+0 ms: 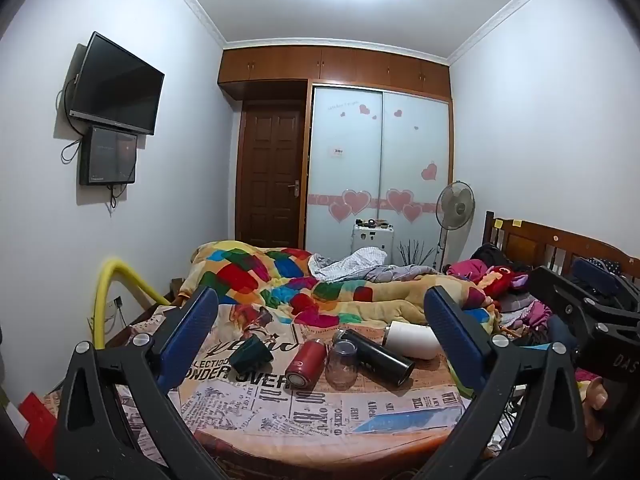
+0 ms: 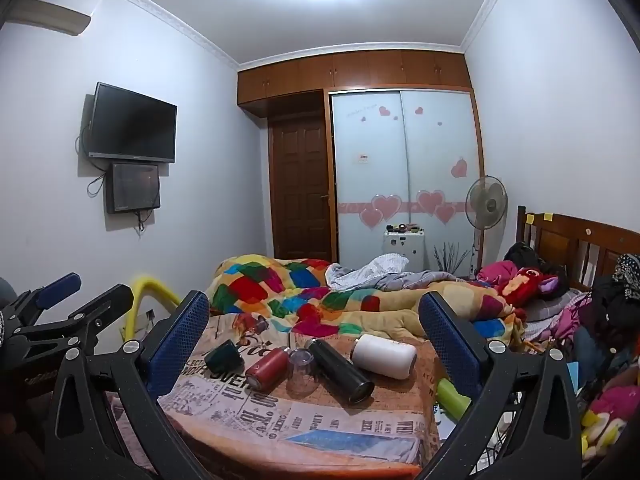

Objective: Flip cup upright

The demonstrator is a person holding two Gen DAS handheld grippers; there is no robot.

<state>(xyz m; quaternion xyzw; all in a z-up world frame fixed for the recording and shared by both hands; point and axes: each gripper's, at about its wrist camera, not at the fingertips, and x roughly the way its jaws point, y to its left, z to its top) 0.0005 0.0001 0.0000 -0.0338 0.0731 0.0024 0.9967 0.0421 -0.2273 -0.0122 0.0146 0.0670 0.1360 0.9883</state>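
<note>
Five drinking vessels lie on the newspaper-print sheet (image 1: 320,404) at the foot of the bed: a dark green cup (image 1: 251,353) on its side at the left, a red bottle (image 1: 305,364), a clear glass cup (image 1: 341,365) standing mouth down, a black flask (image 1: 376,356) and a white tumbler (image 1: 412,339). The left gripper (image 1: 324,336) and right gripper (image 2: 316,340) both hover above them, well apart from every vessel, jaws spread wide and holding nothing.

Newsprint-patterned cloth (image 1: 304,408), red bottle (image 1: 305,365), black flask (image 1: 378,356), white cup (image 1: 412,339), patchwork multicoloured quilt (image 1: 280,280).
</note>
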